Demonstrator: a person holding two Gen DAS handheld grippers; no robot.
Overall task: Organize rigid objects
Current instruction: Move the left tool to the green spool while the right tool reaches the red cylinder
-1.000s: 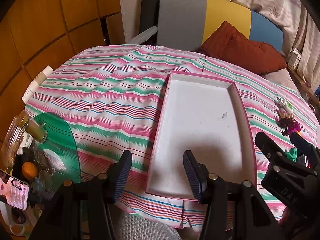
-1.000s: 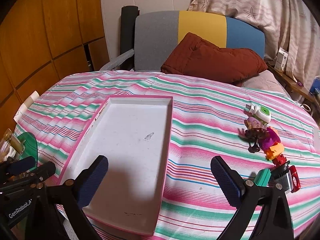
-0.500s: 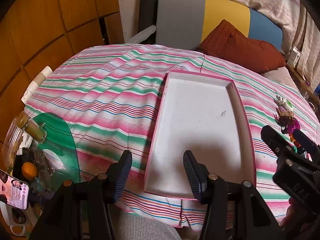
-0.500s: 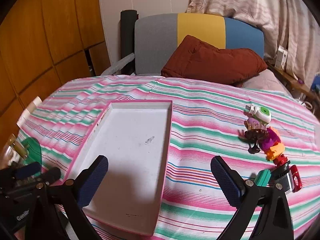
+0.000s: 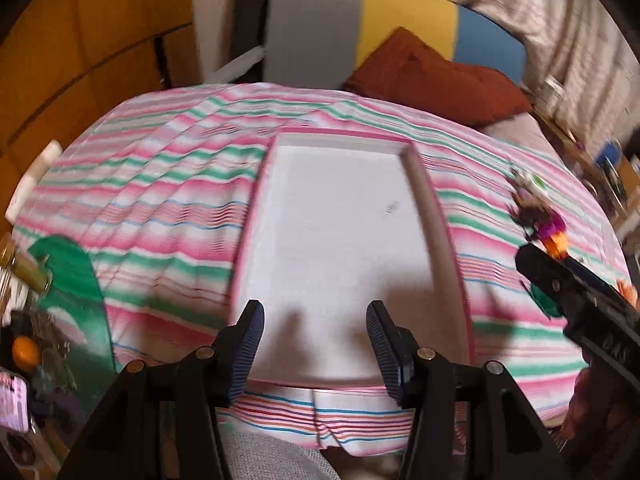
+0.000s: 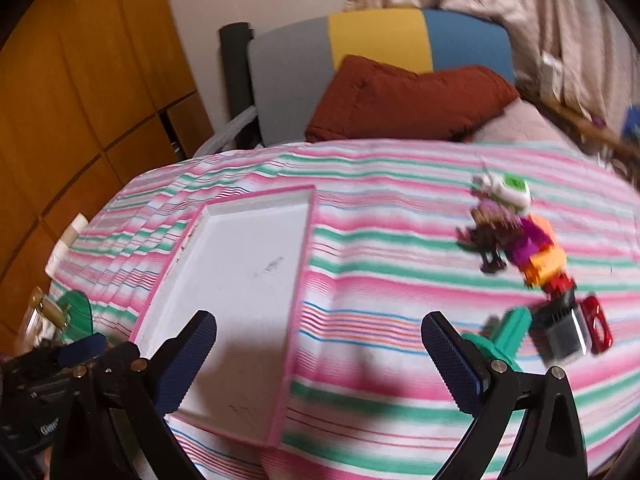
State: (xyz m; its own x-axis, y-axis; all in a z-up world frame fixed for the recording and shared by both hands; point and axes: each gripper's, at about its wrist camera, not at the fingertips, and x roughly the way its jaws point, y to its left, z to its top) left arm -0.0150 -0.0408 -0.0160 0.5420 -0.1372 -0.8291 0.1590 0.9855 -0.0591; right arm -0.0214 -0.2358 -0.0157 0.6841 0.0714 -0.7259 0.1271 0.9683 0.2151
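Observation:
A white tray with a pink rim (image 5: pixel 420 184) (image 6: pixel 304 248) lies empty on the striped bedspread. To its right sits a row of small toys: a white and green piece (image 6: pixel 508 190), a dark figure (image 6: pixel 486 240), purple and orange blocks (image 6: pixel 538 248), a black and silver block (image 6: pixel 562 334), a red piece (image 6: pixel 598 326) and a teal piece (image 6: pixel 508 332). My left gripper (image 5: pixel 314 338) hangs open over the tray's near end, holding nothing. My right gripper (image 6: pixel 320 356) is wide open above the cloth, left of the toys. Both views are motion-blurred.
A dark red cushion (image 6: pixel 400 100) leans on a grey, yellow and blue headboard (image 6: pixel 360 52) at the far side. A cluttered green-topped side table (image 5: pixel 60 280) with jars and a phone stands at the left. Wooden panels line the left wall.
Both grippers have swung: the right view now turns toward the toys, which look nearer and larger. The left gripper now lines up with the tray's near end. Neither gripper's opening changed.

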